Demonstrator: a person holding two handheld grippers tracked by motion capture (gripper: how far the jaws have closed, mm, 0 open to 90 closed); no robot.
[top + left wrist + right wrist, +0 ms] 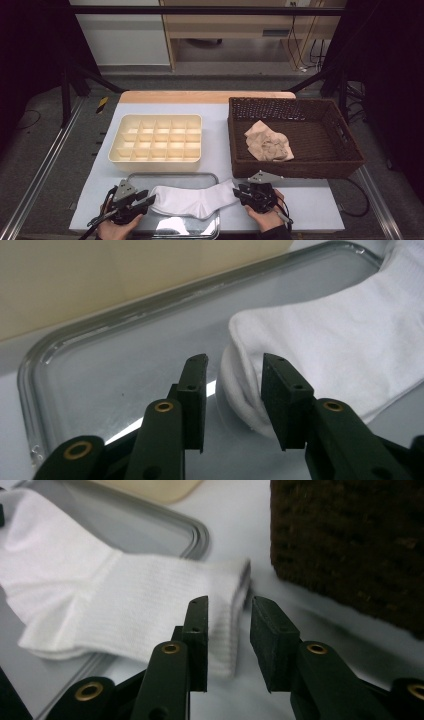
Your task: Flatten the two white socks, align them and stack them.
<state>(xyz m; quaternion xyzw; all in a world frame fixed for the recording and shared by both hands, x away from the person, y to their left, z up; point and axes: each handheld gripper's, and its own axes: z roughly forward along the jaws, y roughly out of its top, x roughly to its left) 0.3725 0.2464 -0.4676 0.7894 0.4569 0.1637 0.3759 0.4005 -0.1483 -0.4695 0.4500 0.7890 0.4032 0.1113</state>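
From the high view I see the white sock lying across the metal tray at the near edge of the surface, its cuff end reaching off the tray's right rim. My left hand-held gripper sits at the sock's left end and my right hand-held gripper at its right end. Farther off, a cream divider box stands on the left and a dark wicker basket on the right, with a beige cloth crumpled inside it.

In the left gripper view, the left hand-held gripper has its jaws parted to a middling gap. The sock's folded toe end sits in that gap, close against the right pad; I cannot tell whether that pad touches it, and the left pad stands clear. The tray floor shows bare to the left.

In the right gripper view, the right hand-held gripper also stands partly open. The sock's ribbed cuff lies at the left jaw and ends in the gap, with nothing pinched. The basket wall rises at the far right, and the tray rim curves behind the sock.
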